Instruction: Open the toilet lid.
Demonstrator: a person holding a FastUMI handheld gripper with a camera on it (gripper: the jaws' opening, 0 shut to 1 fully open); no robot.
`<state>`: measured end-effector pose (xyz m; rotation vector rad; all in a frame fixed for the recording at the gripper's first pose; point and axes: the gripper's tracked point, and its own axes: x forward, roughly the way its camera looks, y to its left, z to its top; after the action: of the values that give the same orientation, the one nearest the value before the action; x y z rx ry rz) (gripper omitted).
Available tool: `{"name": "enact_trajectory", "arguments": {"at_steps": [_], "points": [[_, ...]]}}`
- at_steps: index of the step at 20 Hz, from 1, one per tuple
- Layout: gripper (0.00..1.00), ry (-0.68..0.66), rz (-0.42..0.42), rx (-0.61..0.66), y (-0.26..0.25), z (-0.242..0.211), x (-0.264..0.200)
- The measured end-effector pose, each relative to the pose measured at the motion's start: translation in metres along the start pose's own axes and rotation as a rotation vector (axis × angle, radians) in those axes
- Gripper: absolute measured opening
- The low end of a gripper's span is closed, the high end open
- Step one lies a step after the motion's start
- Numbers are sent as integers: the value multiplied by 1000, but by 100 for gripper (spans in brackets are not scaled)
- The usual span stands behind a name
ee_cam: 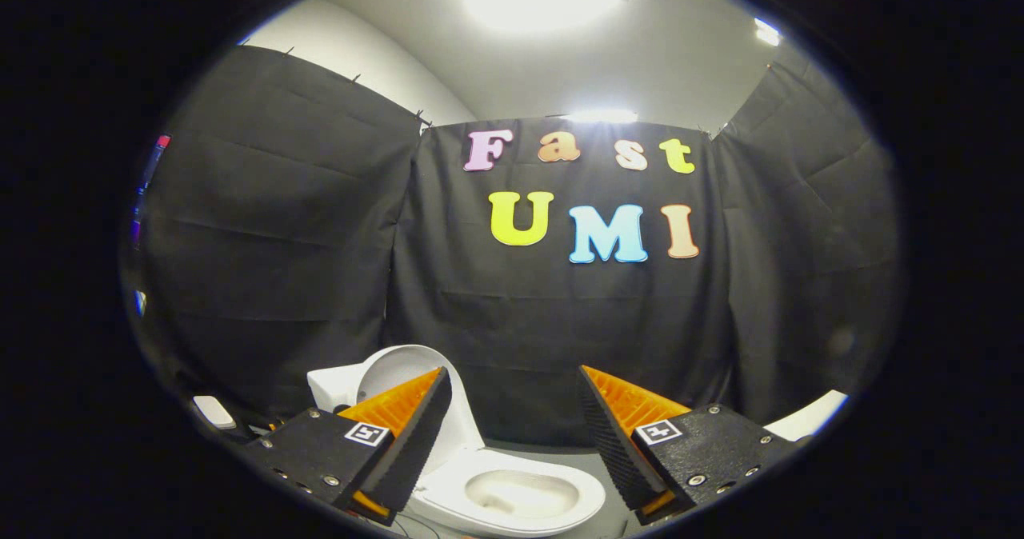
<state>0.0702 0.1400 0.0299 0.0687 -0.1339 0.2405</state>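
Gripper [514, 391] spread wide, holding nothing; ribbed wedge fingers [416, 435]. Toilet [512, 495] glossy white, oval bowl between and below them. Rounded lid [400, 367] upright, partly hidden behind left finger, against creased black cloth wall [520, 323].

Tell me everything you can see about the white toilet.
The glossy white toilet, ceramic or plastic by its look, stands on a grey floor in front of the black cloth wall. Its rounded lid is already raised, standing upright against the tank. The oval seat ring lies down around the open bowl. It sits below and between the gripper fingers, which are spread open and touch nothing; the left finger partly covers the lid.
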Motion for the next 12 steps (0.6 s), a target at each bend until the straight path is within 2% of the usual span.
{"name": "enact_trajectory", "arguments": {"at_steps": [8, 12], "points": [[96, 28, -44, -11, -68, 14, -46], [96, 17, -75, 17, -84, 16, -79]]}}
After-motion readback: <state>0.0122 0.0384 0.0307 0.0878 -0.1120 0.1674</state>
